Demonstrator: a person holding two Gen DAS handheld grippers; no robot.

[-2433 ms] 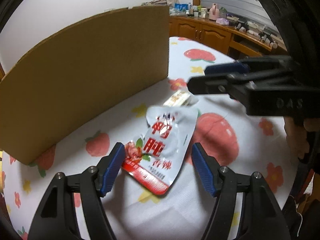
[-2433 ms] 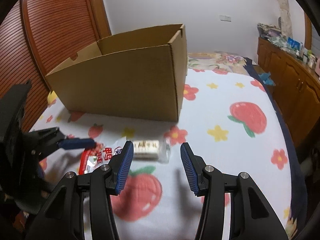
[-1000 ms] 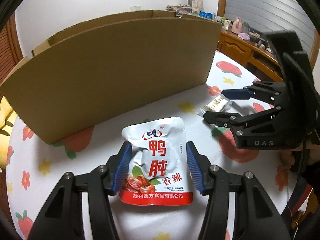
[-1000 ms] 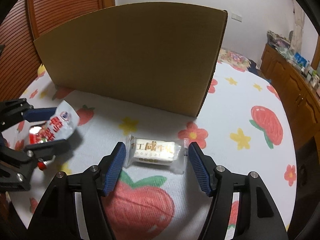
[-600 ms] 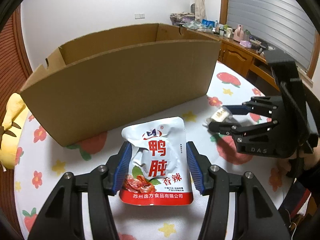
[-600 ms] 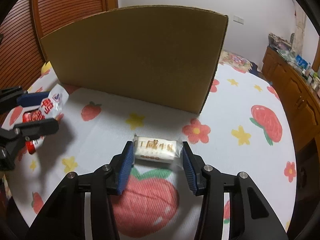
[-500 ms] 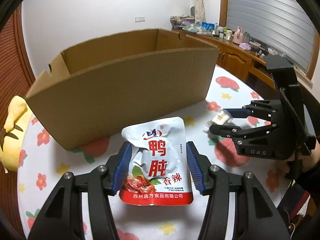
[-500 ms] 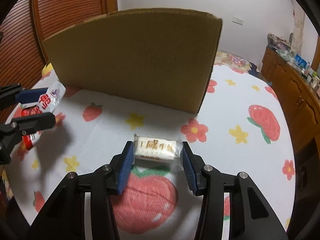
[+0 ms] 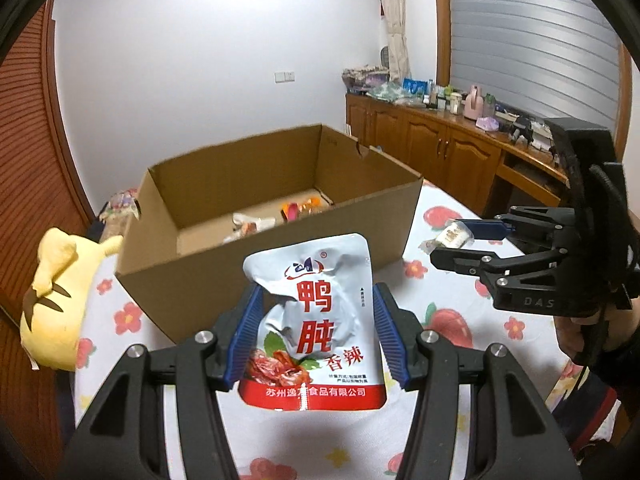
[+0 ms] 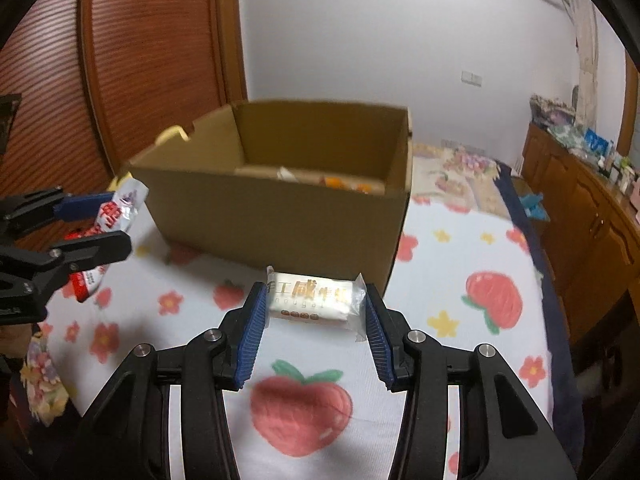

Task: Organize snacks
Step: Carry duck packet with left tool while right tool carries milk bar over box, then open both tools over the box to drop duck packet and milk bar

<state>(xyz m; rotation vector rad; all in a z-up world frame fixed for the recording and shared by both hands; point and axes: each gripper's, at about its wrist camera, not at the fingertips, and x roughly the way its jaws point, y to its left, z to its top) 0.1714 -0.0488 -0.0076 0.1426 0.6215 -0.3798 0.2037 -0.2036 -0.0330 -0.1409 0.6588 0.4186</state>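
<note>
Both snacks are shown lifted clear of the bedsheet (image 10: 440, 264), short of the cardboard box (image 9: 280, 216). The left gripper (image 9: 316, 334) is clamped on a white-and-red pouch (image 9: 316, 320); the right gripper (image 10: 314, 320) is clamped on a pale wrapped nougat bar (image 10: 312, 296).

Risks, as judged: the pouch is held only by its crumpled edges and may slip, while the bar may be pinched partly by its loose film and could twist free. Either snack may strike the box's near wall if carried too low.
</note>
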